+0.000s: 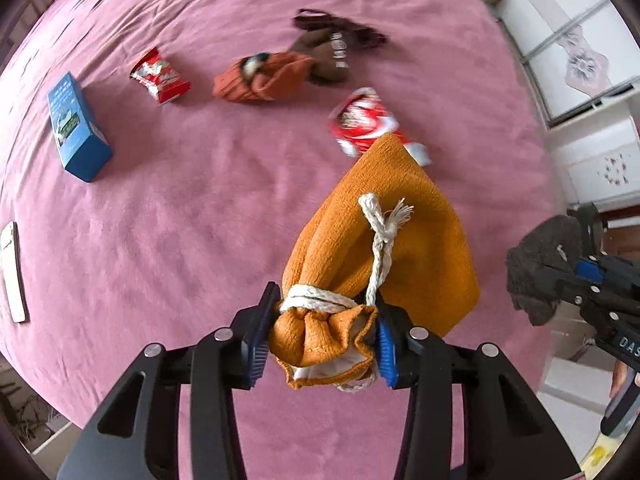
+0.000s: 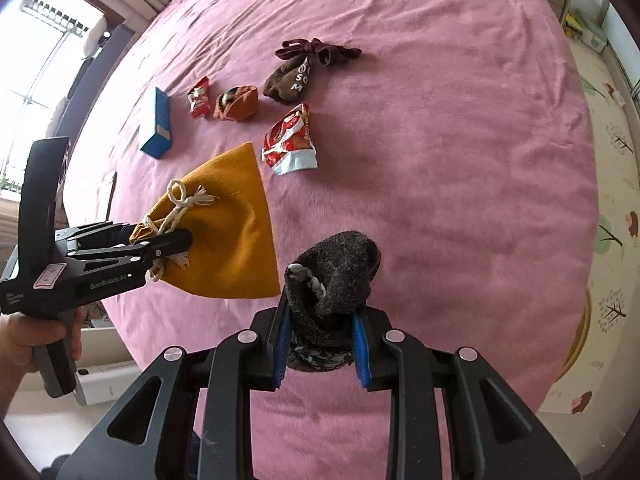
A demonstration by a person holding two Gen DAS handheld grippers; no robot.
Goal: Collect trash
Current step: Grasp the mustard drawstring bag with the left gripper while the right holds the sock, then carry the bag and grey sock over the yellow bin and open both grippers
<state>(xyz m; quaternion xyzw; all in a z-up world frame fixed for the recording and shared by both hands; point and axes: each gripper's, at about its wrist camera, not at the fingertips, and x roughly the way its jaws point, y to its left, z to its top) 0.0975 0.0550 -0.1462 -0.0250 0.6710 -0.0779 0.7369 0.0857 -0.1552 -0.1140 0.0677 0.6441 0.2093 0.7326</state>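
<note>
L claw [image 1: 322, 330] clenched on bunched neck of woven mustard drawstring pouch [image 1: 392, 240]; R claw [image 2: 320, 346] gripping fuzzy grey felt pouch [image 2: 336, 276] over pink plush bed [image 2: 440, 160].

My orange pouch [image 1: 384, 248] covers the near corner of the big red snack wrapper [image 1: 362, 124] at one o'clock, and that wrapper is motion-blurred. My blue pads [image 2: 360, 344] bury the grey pouch's [image 2: 336, 276] mouth. The white flat thing [image 1: 13, 272] at nine o'clock is too distorted to name. My left hand [image 2: 24, 344] is cut off at the edge.
</note>
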